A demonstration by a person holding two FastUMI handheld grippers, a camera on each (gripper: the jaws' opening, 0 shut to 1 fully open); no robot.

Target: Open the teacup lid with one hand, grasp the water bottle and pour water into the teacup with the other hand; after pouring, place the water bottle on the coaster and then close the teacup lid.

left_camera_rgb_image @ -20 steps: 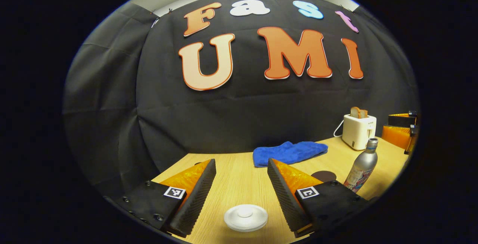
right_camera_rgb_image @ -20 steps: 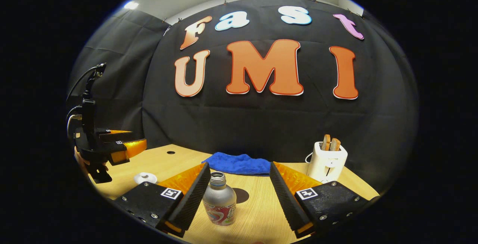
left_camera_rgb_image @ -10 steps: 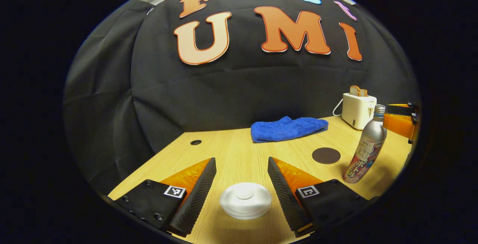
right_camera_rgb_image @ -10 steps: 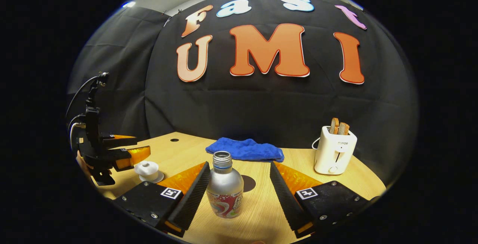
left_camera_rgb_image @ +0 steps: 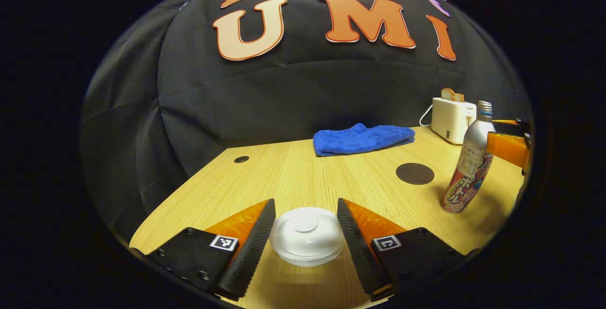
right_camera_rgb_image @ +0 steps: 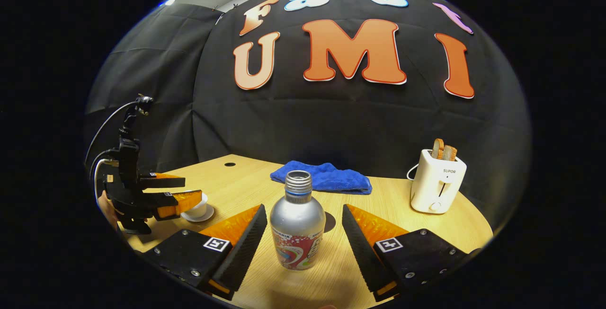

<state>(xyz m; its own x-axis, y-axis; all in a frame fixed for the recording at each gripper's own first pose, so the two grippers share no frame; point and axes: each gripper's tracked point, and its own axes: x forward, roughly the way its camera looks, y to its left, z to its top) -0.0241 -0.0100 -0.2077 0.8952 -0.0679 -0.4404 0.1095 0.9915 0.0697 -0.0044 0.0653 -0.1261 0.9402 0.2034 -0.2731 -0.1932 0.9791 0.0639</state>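
- Left gripper (left_camera_rgb_image: 303,231), low centre of the left gripper view: jaws spread wide, one on each side of the white teacup lid (left_camera_rgb_image: 307,234), which sits on the cup. Contact with the lid's rim: cannot tell.
- Right gripper (right_camera_rgb_image: 304,238), low centre of the right gripper view: jaws wide apart, the water bottle (right_camera_rgb_image: 298,227) upright between them, a gap on each side. Bottle neck uncapped.
- In the left gripper view the bottle (left_camera_rgb_image: 466,162) stands at right; the round dark coaster (left_camera_rgb_image: 414,173) lies just left of it on the wooden table (left_camera_rgb_image: 284,181).
- In the right gripper view the left gripper (right_camera_rgb_image: 182,198) sits at the left edge, over the teacup (right_camera_rgb_image: 199,208) on its saucer.
- Farther back: blue cloth (right_camera_rgb_image: 322,177) at centre, white toaster (right_camera_rgb_image: 436,182) with bread at right.
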